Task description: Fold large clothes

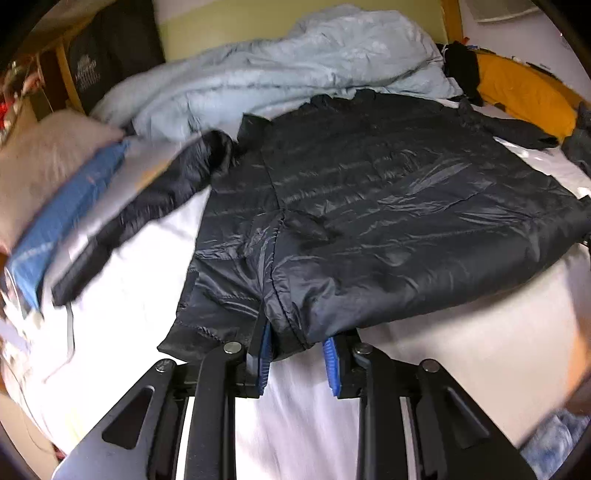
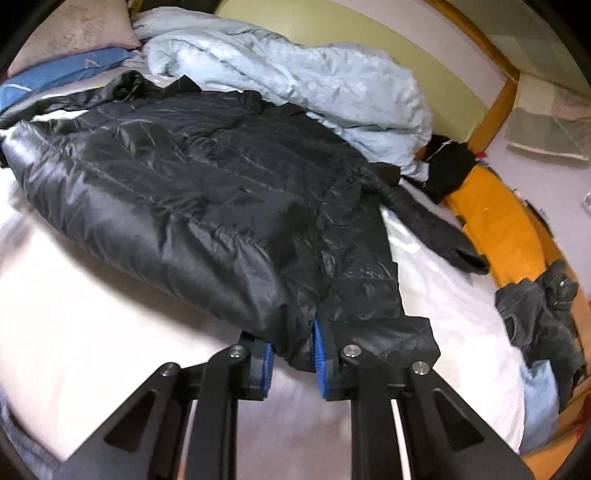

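The jacket [image 1: 369,206] lies on the bed sheet [image 1: 461,350]; a duvet [image 1: 295,66] behind it; pillows [image 1: 44,177] left.

A: Counts?
B: One dark puffer jacket [image 1: 369,206], one light-blue duvet [image 1: 288,70], two stacked pillows [image 2: 70,48].
A: Grippers?
B: Two: left gripper [image 1: 299,360], right gripper [image 2: 293,354].

The jacket [image 1: 369,206] is showing glossy black with a quilted pattern of stitched bands. The sheet [image 1: 140,288] under it is looking plain white. The duvet [image 1: 295,62] behind is appearing pale blue, unpatterned. One pillow [image 2: 77,33] is showing pinkish beige, the other pillow [image 2: 62,72] mid blue with thin white lines. The mat [image 2: 495,225] is glowing orange-yellow. The wall [image 1: 229,26] is reading pale green. The left gripper [image 1: 299,354] and the right gripper [image 2: 293,354] are showing black with ribbed blue pads [image 2: 318,350].
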A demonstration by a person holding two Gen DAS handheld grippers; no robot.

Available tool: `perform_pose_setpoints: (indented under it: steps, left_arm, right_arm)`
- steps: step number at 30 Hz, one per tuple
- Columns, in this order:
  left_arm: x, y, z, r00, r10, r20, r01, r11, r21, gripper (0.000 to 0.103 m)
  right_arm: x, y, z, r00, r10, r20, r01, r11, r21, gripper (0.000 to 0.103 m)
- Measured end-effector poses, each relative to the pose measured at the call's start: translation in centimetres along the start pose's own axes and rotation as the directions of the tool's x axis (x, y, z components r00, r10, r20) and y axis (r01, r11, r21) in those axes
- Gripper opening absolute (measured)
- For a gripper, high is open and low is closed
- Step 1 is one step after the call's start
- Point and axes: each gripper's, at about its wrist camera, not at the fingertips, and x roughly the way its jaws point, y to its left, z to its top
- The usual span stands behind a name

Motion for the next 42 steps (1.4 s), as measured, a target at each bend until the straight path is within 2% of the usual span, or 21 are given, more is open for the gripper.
perform_pose_setpoints:
  steps: [3,6,9,12,13,16,19,20,23,27,29,32,35,37,39,42]
  left_arm:
    - [-1.9,-0.2,-2.1,0.999,-0.032,-0.017,0.033,0.999,0.011,0.023]
    - [-3.9,-0.7,-3.5,0.998,-0.064,-0.028,0.064,0.998,0.025,0.023]
    - [-4.8,-0.7,-3.7,0.998,-0.052,-0.047,0.053,0.998,0.03,0.025]
    - [-5.1,-0.1,-2.9,0.997,-0.056,-0.059,0.055,0.998,-0.005,0.031]
    - [-5.2,0.1,-2.4,0.997,-0.057,-0.056,0.056,0.998,-0.015,0.034]
    - [-5.7,1.0,-0.7,0.999,-0.028,-0.021,0.028,0.999,-0.034,0.052]
    - [-5.4,1.6,2.0,0.999,0.018,0.027,-0.017,1.0,-0.013,0.062]
    - [-5.1,1.8,3.0,0.999,0.032,0.034,-0.032,0.999,-0.012,0.066]
    - [-3.4,2.5,6.1,0.996,0.075,0.044,-0.074,0.997,-0.029,0.074]
    - [-0.4,3.5,9.1,0.994,0.095,0.052,-0.092,0.994,-0.065,0.081]
    - [1.3,4.2,9.8,0.993,0.094,0.071,-0.087,0.992,-0.088,0.085]
    - [3.6,5.2,9.9,0.991,0.106,0.081,-0.096,0.989,-0.112,0.089]
    - [5.0,6.6,9.8,0.998,0.046,0.051,-0.038,0.987,-0.158,0.091]
    - [5.0,7.8,9.8,0.998,0.013,0.057,-0.001,0.978,-0.209,0.094]
    - [4.8,8.7,9.6,0.998,0.018,0.066,-0.001,0.969,-0.246,0.1]
    - [4.9,10.0,9.3,0.998,0.006,0.057,0.01,0.959,-0.283,0.1]
  right_arm:
    - [-2.2,0.1,-1.4,1.0,0.025,-0.004,-0.025,1.0,0.006,0.017]
    - [-3.9,0.5,-3.0,0.998,0.037,-0.043,-0.038,0.999,-0.013,0.018]
    - [-5.3,0.7,-3.9,0.998,0.051,-0.038,-0.053,0.998,-0.034,0.019]
    - [-5.5,0.3,-3.0,0.998,0.049,-0.031,-0.05,0.998,-0.023,0.021]
    - [-5.4,0.0,-2.5,0.998,0.048,-0.028,-0.048,0.999,-0.012,0.025]
    - [-5.0,-1.7,-0.6,0.998,0.065,-0.022,-0.064,0.997,0.046,0.035]
    - [-4.6,-3.1,1.3,0.999,0.052,0.001,-0.051,0.994,0.093,0.061]
    - [-4.3,-3.6,2.1,0.999,0.027,0.02,-0.029,0.992,0.122,0.066]
    - [-2.2,-4.6,4.9,0.999,0.025,0.027,-0.029,0.987,0.161,0.073]
    - [0.9,-5.9,7.7,0.999,0.015,0.039,-0.022,0.98,0.198,0.08]
    - [2.6,-6.5,8.6,0.999,0.007,0.048,-0.017,0.975,0.221,0.085]
    - [5.1,-7.5,8.7,0.999,0.022,0.024,-0.028,0.966,0.257,0.085]
    - [6.7,-9.1,8.3,0.998,0.064,-0.011,-0.057,0.944,0.324,0.085]
    - [7.0,-10.6,8.1,0.995,0.095,-0.021,-0.079,0.919,0.387,0.086]
    - [6.8,-12.0,7.5,0.992,0.124,-0.014,-0.104,0.887,0.45,0.09]
    - [6.6,-13.8,6.7,0.986,0.164,-0.015,-0.133,0.847,0.515,0.093]
